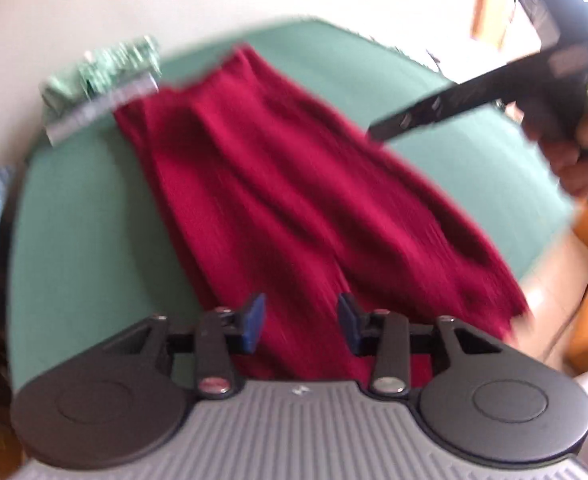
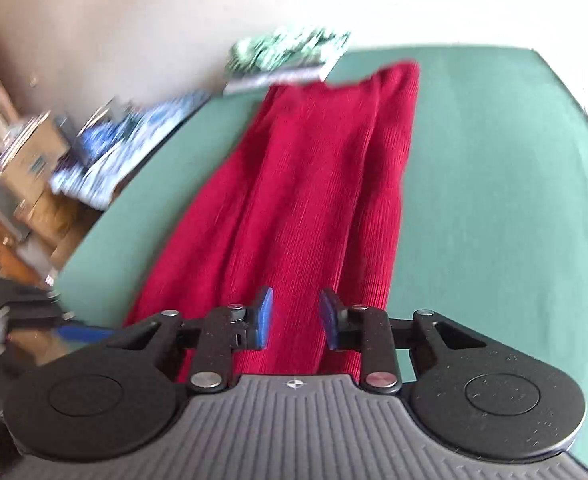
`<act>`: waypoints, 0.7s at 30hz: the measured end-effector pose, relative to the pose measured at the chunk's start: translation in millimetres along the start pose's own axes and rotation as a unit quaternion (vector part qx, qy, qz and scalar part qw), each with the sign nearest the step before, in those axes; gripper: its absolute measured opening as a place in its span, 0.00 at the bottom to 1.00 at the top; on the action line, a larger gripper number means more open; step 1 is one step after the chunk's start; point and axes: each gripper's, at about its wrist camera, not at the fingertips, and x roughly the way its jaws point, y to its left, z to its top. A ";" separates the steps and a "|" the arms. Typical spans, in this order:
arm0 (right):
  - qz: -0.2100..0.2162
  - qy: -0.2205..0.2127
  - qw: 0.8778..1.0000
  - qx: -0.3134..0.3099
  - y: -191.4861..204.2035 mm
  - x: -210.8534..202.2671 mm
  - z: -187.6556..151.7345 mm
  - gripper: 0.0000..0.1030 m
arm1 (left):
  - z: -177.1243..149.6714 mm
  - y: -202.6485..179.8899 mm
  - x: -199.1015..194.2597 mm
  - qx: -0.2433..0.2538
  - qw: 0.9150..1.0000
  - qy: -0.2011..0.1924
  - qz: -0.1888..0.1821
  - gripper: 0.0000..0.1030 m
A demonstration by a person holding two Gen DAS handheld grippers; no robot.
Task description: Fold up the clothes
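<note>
Red garment (image 2: 305, 200) on table (image 2: 493, 200): soft, limp, light; pinch near hem corners. Left tool (image 1: 299, 322), right tool (image 2: 295, 318): both apart, empty.

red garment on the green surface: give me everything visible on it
The red garment is a deep crimson, finely ribbed fabric, knit-like. It lies flat and lengthwise on the green surface, narrow at the far end and widening toward the cameras, with long soft folds along its length. Its far end lies close to a folded green patterned cloth; whether they touch is unclear. The left gripper and right gripper are both open over its near end, gripping nothing. Motion blur hides finer detail.
</note>
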 end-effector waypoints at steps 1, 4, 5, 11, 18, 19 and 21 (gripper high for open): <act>-0.002 -0.010 1.000 -0.001 -3.4 15.2 17.3 0.29 | 17.6 8.7 12.0 0.000 1.000 -0.013 0.000 0.43; -0.014 -0.004 1.000 0.004 -10.7 72.6 61.3 0.31 | 45.3 24.0 47.7 0.023 0.999 -0.024 -0.021 0.44; -0.005 0.010 1.000 0.004 -12.7 90.7 72.7 0.31 | 47.0 26.9 53.0 0.033 0.999 -0.026 -0.032 0.44; -0.016 0.045 0.998 0.031 -35.1 152.1 112.4 0.27 | 56.9 44.6 84.8 0.093 0.990 -0.038 -0.095 0.47; -0.030 0.002 0.997 0.065 -38.1 174.4 159.8 0.45 | 98.2 85.7 160.4 0.114 0.991 -0.036 -0.053 0.65; -0.059 0.008 0.996 0.067 -45.5 182.6 162.1 0.31 | 104.6 95.4 173.9 0.107 0.993 -0.034 -0.046 0.58; -0.094 0.012 0.992 0.079 -62.0 193.3 167.2 0.09 | 110.2 124.3 181.7 0.067 0.993 -0.038 -0.085 0.45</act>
